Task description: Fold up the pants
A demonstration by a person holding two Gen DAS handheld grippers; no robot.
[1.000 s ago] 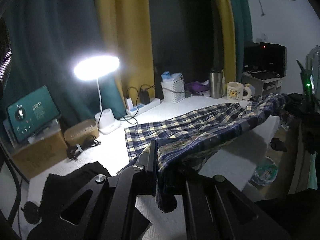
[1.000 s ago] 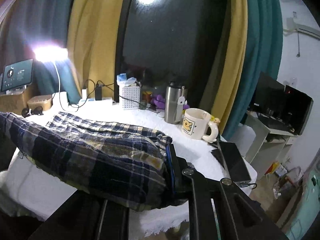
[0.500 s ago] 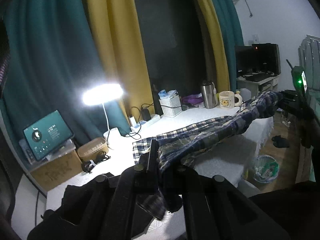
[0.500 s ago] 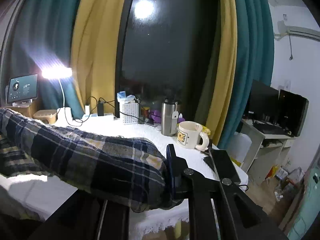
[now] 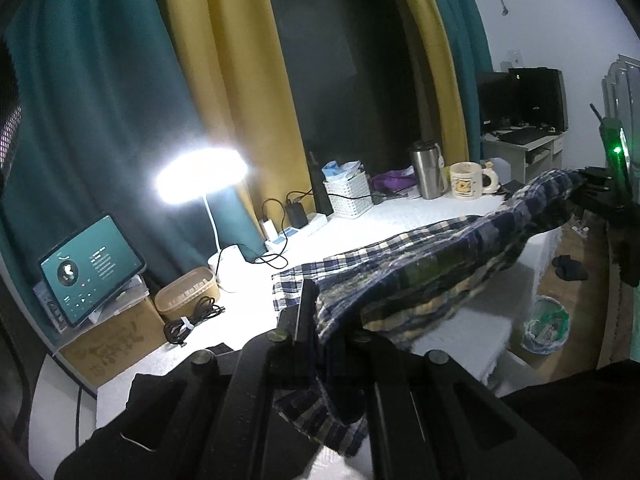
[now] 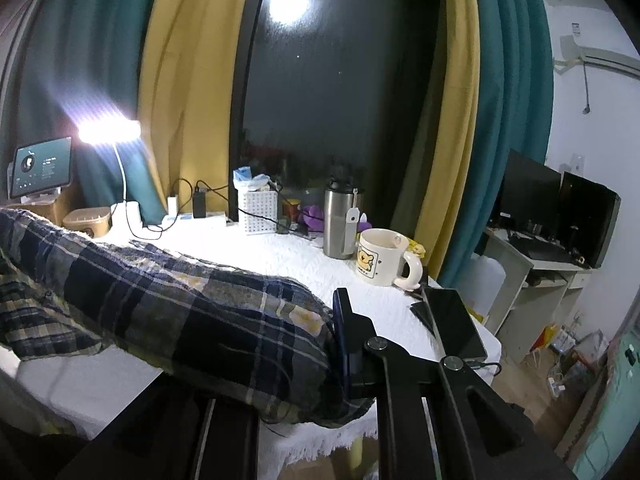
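Both grippers grip the pants (image 5: 424, 264) at opposite ends, so the cloth hangs stretched between them, a bit above the table (image 5: 400, 220).

Left gripper (image 5: 328, 320): fingers pressed nearly together, pinching a thin edge of the plaid fabric. A short flap dangles below the fingers, w/ the rest running away from the fingertips toward the far right. The hold is at the very edge, prob. so the whole length stays free to swing over.

Right gripper (image 6: 320, 344): fingers pinching a thick bunch, several layers by the look of it, so they sit slightly apart. Only the right finger (image 6: 348, 340) shows clearly; the left one is buried under cloth. The fabric runs off left of the fingers and sags in the middle, where a lower layer rests on the white cover.

Why lifted: prob. to carry one edge over the other for a fold w/o dragging.

Mug (image 6: 380, 258) and steel flask (image 6: 340, 224) stand ahead of the right fingers; phone (image 6: 452, 320) lies just right of them. The lamp (image 5: 202, 174) is well ahead of the left fingers. All lie clear of the cloth.
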